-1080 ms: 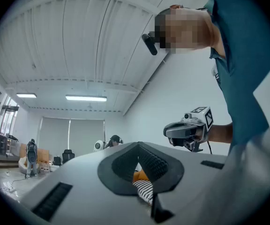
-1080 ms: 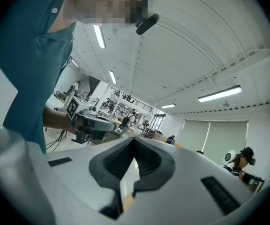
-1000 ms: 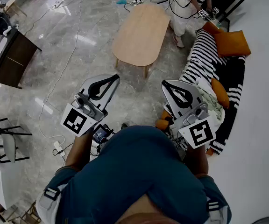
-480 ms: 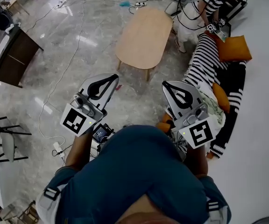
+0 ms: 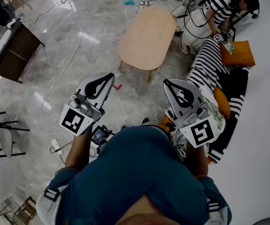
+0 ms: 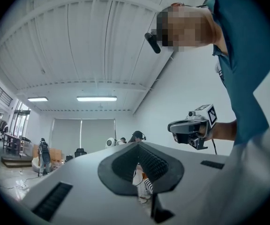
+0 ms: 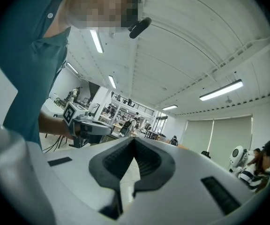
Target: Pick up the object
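My left tongs (image 5: 108, 78) are closed, the ribbed pads meeting tip to tip with nothing between them. My right tongs (image 5: 167, 84) are closed the same way and are just as empty. I hold the pair out in front of me, about level, side by side and well apart, above a grey marble floor (image 5: 78, 64). Just past the tip of the left tongs, on the side toward the right tongs, a small red scrap (image 5: 117, 86) lies on the floor. Ahead of both tips, and between their lines, stands an oval light-wood coffee table (image 5: 146, 34). Just outside the right tongs there is a crumpled pale-green cloth (image 5: 213, 111) on a black-and-white striped sofa (image 5: 205, 64). The sofa runs forward along that side and carries a long orange cushion (image 5: 222, 102) near the tongs. A square orange cushion (image 5: 238, 54) sits farther ahead. At the sofa's far end a person in a striped top (image 5: 219, 6) bends over. Well out to the left of the left tongs stands a dark cabinet (image 5: 15, 50), and a white cable (image 5: 71, 55) trails across the floor between it and the table. Nearer to me on that side is a black chair (image 5: 3, 131). I cannot tell which of these things I am meant to pick up.
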{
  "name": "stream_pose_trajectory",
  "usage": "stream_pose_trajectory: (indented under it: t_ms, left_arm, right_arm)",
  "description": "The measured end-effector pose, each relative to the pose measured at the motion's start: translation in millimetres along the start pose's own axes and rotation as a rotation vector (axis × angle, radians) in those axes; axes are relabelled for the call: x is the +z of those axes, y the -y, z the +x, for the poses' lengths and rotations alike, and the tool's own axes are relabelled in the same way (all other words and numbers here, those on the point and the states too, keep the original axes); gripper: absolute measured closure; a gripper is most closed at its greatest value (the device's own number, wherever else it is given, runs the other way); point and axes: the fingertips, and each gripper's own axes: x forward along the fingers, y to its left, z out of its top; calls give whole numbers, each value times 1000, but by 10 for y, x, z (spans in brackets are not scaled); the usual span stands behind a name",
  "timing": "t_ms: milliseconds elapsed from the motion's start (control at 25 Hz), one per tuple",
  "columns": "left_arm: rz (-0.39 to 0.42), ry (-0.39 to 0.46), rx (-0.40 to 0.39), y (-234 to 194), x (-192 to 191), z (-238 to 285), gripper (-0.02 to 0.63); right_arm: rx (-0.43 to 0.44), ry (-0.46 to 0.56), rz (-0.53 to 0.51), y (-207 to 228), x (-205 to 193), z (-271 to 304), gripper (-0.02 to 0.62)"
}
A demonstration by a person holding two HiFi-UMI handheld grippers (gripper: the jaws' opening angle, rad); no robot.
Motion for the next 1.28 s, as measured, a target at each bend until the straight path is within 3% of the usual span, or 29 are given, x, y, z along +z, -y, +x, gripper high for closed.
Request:
stream_pose_trajectory:
  t_ms: [280,760,1040,1280]
  left_arm:
    - [13,-62,75,-337,-277,583,603]
    - [76,-118,182,-499,-202,1028,603]
    - [80,-144,221,-597,-305,1114,603]
    - [64,-143,240,-950,-390,991,603]
  right_arm:
    - [55,38,56,679,-446,331,582]
    - [139,109,63,1248,-610,555,583]
    - [176,114,91,1359,-767,676,583]
    - [192,113,95,1316,-776,1053,583]
